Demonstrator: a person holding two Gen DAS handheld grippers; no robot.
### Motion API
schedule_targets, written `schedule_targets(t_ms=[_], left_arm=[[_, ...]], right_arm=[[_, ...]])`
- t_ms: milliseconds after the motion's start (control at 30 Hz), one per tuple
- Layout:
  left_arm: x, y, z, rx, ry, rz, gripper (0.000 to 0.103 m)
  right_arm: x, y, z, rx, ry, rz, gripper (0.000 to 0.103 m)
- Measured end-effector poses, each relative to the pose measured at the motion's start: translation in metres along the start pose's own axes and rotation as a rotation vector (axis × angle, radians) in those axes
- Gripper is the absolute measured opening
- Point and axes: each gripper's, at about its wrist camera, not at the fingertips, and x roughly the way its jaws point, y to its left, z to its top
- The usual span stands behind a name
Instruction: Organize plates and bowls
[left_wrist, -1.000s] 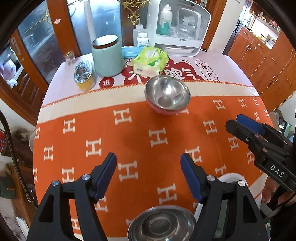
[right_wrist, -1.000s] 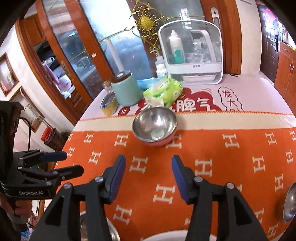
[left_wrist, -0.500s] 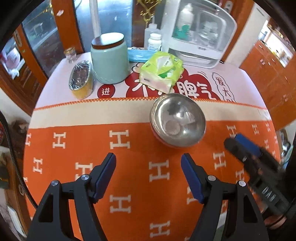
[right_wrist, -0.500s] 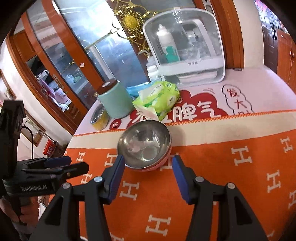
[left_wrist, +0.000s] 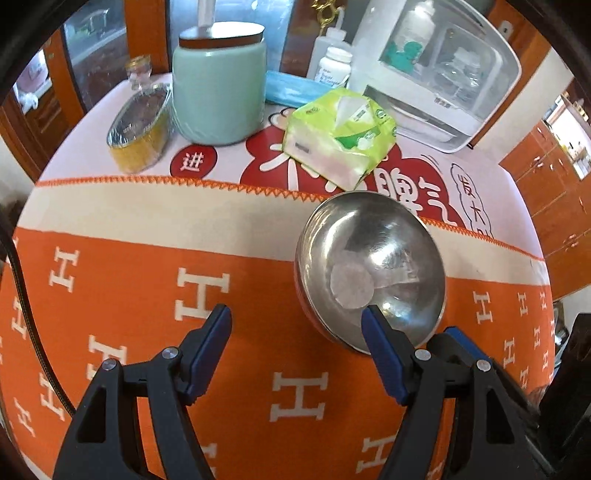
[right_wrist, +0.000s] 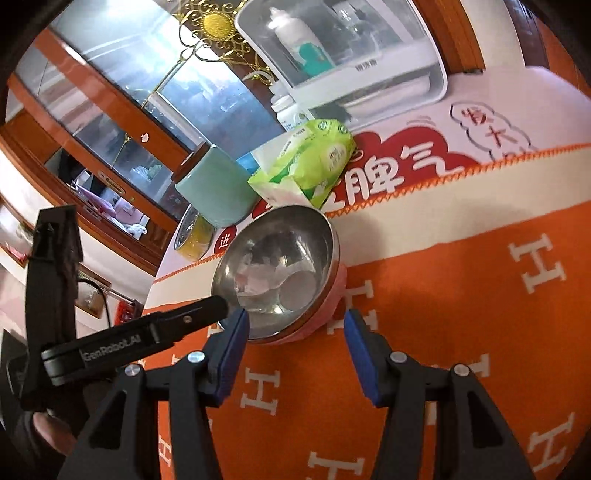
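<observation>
Bowl: steel bowl with a pink outside is sitting on the orange tablecloth, just in front of the green tissue pack; nothing is lying inside it
Left gripper: I am holding it with jaws apart, nothing between them; its right fingertip is showing against the bowl's near rim
Right gripper: I am holding it with jaws apart, empty; the bowl's near edge is sitting just beyond the gap
Background: mint canister and yellow tin are standing well behind

I see the bowl on the tablecloth; behind it the tissue pack, the jar to its left.
</observation>
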Motion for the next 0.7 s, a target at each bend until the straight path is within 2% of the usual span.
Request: schedule_targets(t_ms=[267, 400, 433, 567, 700], left_arm=[[0.025, 0.007, -0.002, -0.058, 0.044, -0.014, 0.068], [0.030, 0.006, -0.004, -0.085, 0.036, -0.046, 0.055], [0.031, 0.004, -0.004, -0.083, 0.040, -0.049, 0.050], [0.037, 0.000, -0.004, -0.076, 0.062, -0.046, 0.046], [0.042, -0.005, -0.007, -0.080, 0.088, -0.051, 0.032]], right_arm=[[0.014, -0.012, 0.003, 0.057, 0.003, 0.033, 0.053], [0.020, -0.022, 0.003, 0.077, 0.021, 0.038, 0.043], [0.021, -0.025, 0.003, 0.088, 0.025, 0.055, 0.043], [0.026, -0.030, 0.005, 0.102, 0.039, 0.076, 0.043], [0.029, -0.034, 0.004, 0.111, 0.052, 0.092, 0.039]])
